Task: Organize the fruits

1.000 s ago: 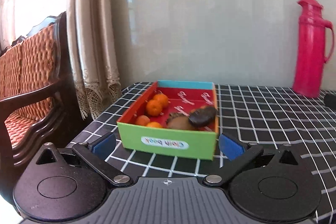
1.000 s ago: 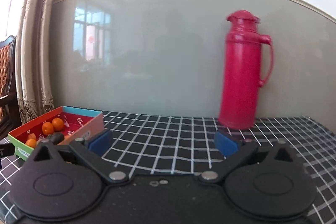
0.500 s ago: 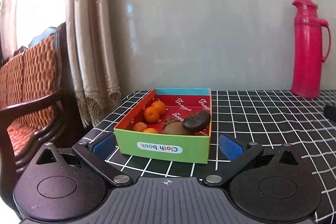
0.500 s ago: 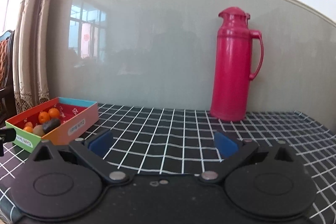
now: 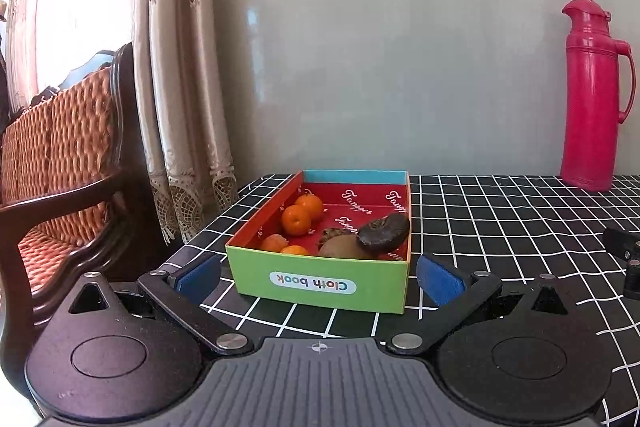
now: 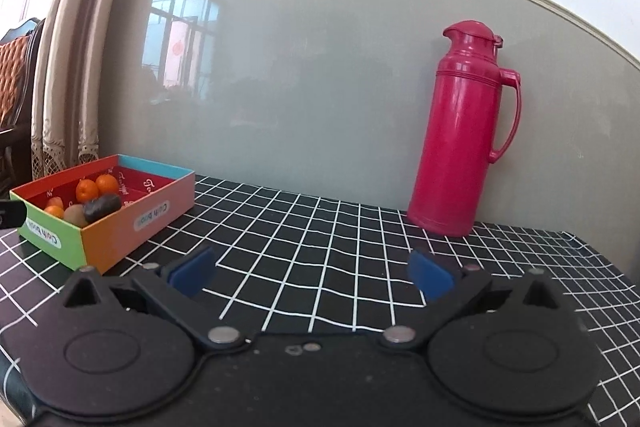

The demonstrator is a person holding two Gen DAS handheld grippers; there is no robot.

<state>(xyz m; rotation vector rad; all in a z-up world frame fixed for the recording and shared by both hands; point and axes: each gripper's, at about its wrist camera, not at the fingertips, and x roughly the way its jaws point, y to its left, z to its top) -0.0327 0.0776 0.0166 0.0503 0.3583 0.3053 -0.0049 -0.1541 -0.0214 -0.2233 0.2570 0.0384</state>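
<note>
Fruit box (image 5: 320, 279) sits dead ahead of our left gripper (image 5: 320, 277), its long side running away from us. Right gripper (image 6: 312, 273) has it far off left. Both grippers wide open, holding nothing, so left's closer.

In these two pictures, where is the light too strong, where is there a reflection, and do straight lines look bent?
Left wrist view: the window behind the curtain is overexposed to white; the wall moulding bows with fisheye distortion. Right wrist view: the glossy wall panel reflects a window; the tablecloth grid curves, and the blue gripper pads look slightly soft. The fruit box is sharp in the left wrist view.
</note>
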